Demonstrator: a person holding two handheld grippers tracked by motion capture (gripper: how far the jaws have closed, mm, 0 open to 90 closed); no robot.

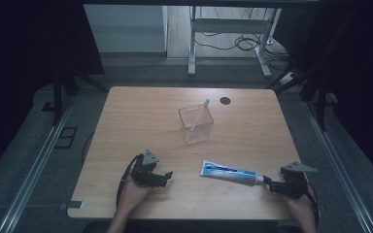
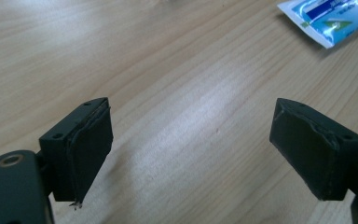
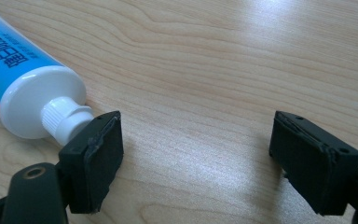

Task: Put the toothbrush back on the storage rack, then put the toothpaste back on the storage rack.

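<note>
Toothpaste tube (image 1: pixel 230 173) lies flat near the counter's (image 1: pixel 141 111) front edge, toward the right corner. Right hand-held gripper (image 1: pixel 268 183) sits wide open, empty, one jaw just beside the tube's cap (image 3: pixel 65 120). Left hand-held gripper (image 1: pixel 169 174), near the front-left corner, gapes wide too, holding nothing.

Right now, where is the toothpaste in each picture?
High view: the toothpaste tube lies near the table's front edge, right of centre.
Left gripper view: its flat tail end sits in the top right corner.
Right gripper view: its capped end is at the left.
Shared landmark: the wooden table.
</note>
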